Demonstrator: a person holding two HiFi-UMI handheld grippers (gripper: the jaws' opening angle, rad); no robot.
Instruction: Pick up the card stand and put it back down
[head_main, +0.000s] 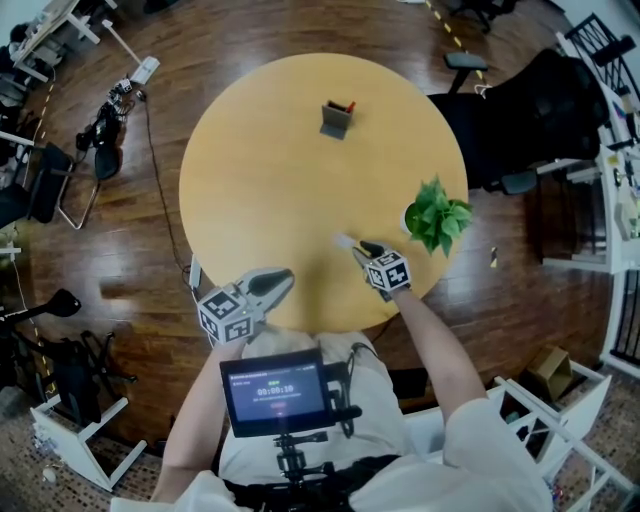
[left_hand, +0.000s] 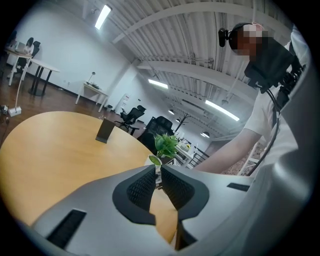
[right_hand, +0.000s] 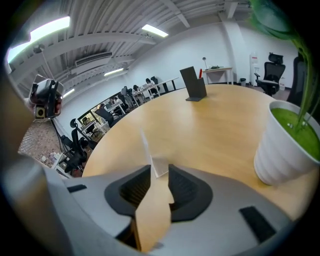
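Tilting steeply down over the near part of the round, light wooden table (head_main: 262, 170), the right gripper (head_main: 362, 250) is carried on a bare forearm that reaches in from the lower right of the head view, with its marker cube uppermost. Its jaws stand spread, and the small clear plastic card stand (head_main: 345, 241) sits on the tabletop right at their tips. In the right gripper view (right_hand: 159, 172) the stand's base (right_hand: 157, 166) lies in the gap between the two dark ribbed pads, and its thin upright sheet rises just ahead of them. The pads do not appear to press on it. Just to this gripper's right stands a white pot with a leafy green plant (head_main: 436, 214), close by but apart from it. Far ahead of its tips, across the table, stands a dark grey wedge-shaped holder (head_main: 335, 119) with something red in it. The left gripper (head_main: 283, 278) hangs over the table's near edge, well to the left of the right one. It points only slightly downward and angles toward the plant. Its jaws are pressed together at the tips with nothing between them, as the left gripper view (left_hand: 159, 170) shows.
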